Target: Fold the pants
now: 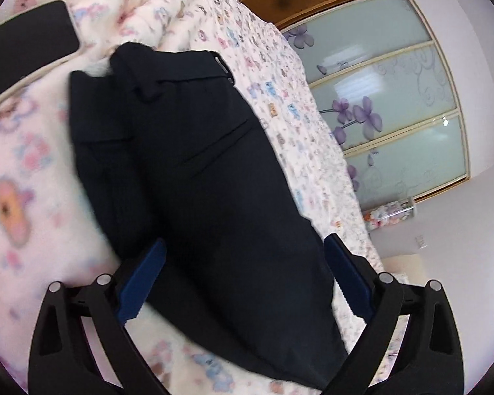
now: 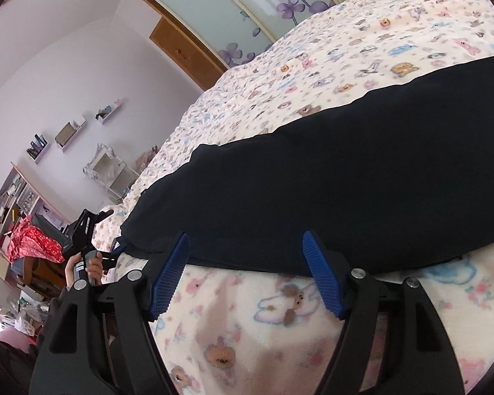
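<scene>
Dark navy pants lie on a bed with a cream teddy-bear print blanket. In the left wrist view the waistband with a belt loop is at the far end and the leg runs toward me between the fingers. My left gripper is open, its blue pads on either side of the leg, just above it. In the right wrist view the pants lie as a long dark band across the blanket. My right gripper is open and empty at the near edge of the fabric. The left gripper shows at the left, held by a hand.
A dark flat object lies on the bed at the upper left. A wardrobe with frosted floral doors stands beyond the bed. A wooden door, wall shelves and a cluttered bookcase show in the right wrist view.
</scene>
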`<state>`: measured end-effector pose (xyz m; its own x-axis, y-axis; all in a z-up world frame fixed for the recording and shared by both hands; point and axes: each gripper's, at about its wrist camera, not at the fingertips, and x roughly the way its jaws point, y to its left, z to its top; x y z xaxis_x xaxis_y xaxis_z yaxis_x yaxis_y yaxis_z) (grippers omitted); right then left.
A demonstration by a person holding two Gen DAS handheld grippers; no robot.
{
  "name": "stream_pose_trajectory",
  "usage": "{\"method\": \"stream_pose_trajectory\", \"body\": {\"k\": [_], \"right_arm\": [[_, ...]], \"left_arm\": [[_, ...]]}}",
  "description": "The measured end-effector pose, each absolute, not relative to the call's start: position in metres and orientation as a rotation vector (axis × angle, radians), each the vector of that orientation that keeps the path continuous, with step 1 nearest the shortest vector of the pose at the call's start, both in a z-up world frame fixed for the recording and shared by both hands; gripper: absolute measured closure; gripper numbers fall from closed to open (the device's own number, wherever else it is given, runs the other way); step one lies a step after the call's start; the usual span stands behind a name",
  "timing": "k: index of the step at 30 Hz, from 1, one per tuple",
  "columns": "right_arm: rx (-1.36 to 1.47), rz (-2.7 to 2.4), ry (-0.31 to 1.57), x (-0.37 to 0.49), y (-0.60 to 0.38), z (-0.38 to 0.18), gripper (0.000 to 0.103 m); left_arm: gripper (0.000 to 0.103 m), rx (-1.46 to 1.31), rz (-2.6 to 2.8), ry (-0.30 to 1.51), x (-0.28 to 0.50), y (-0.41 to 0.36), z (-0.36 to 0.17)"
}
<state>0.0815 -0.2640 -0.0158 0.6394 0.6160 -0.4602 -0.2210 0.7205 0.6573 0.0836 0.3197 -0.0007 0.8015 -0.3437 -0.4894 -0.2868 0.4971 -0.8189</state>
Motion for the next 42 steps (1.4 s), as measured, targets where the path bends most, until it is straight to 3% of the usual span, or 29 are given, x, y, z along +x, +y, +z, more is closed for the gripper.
{"method": "stream_pose_trajectory", "body": {"k": [3, 6, 7, 8, 16, 19, 24, 25, 28, 29, 34, 36, 37, 38, 42], "right_arm": [[0.59, 0.511, 0.733, 0.079, -0.264, -0.016, 0.029], [0.576, 0.509, 0.737, 0.077, -0.262, -0.016, 0.029], [0.575, 0.509, 0.738, 0.08, -0.261, -0.016, 0.029], [0.573, 0.509, 0.738, 0.081, -0.261, -0.016, 0.029], [0.585, 0.51, 0.733, 0.08, -0.263, -0.016, 0.028], [0.584, 0.512, 0.734, 0.081, -0.262, -0.016, 0.028], [0.656, 0.53, 0.646, 0.069, -0.282, -0.002, 0.027], [0.674, 0.5, 0.599, 0.064, -0.294, 0.003, 0.021], [0.708, 0.294, 0.494, 0.051, -0.345, 0.017, 0.021], [0.711, 0.244, 0.487, 0.05, -0.358, 0.018, 0.021], [0.801, -0.022, 0.489, 0.042, -0.433, 0.014, 0.021], [0.846, -0.124, 0.578, 0.046, -0.453, -0.009, 0.018], [0.847, -0.161, 0.657, 0.052, -0.46, -0.028, 0.026], [0.842, -0.145, 0.676, 0.054, -0.462, -0.038, 0.026], [0.875, -0.093, 0.639, 0.037, -0.465, -0.023, 0.026]], "left_arm": [[0.017, -1.079, -0.027, 0.672, 0.092, 0.326, -0.002], [0.055, -1.073, 0.047, 0.717, 0.098, 0.33, -0.012], [0.08, -1.07, 0.078, 0.731, 0.097, 0.332, -0.016], [0.088, -1.074, 0.103, 0.743, 0.095, 0.335, -0.02], [0.097, -0.948, 0.153, 0.662, 0.055, 0.32, -0.001], [0.095, -0.86, 0.213, 0.689, 0.055, 0.316, -0.008], [0.081, -0.764, 0.232, 0.704, 0.063, 0.312, -0.013], [0.068, -0.756, 0.233, 0.692, 0.059, 0.312, -0.007], [0.037, -0.657, 0.308, 0.601, 0.038, 0.304, 0.019], [0.032, -0.623, 0.322, 0.566, 0.031, 0.3, 0.027], [0.016, -0.484, 0.182, 0.472, 0.038, 0.249, 0.059], [0.014, -0.437, 0.122, 0.493, 0.055, 0.223, 0.059], [0.012, -0.42, 0.11, 0.517, 0.066, 0.212, 0.056], [0.012, -0.412, 0.104, 0.544, 0.072, 0.203, 0.051], [0.01, -0.49, 0.098, 0.642, 0.084, 0.193, 0.016]]}}
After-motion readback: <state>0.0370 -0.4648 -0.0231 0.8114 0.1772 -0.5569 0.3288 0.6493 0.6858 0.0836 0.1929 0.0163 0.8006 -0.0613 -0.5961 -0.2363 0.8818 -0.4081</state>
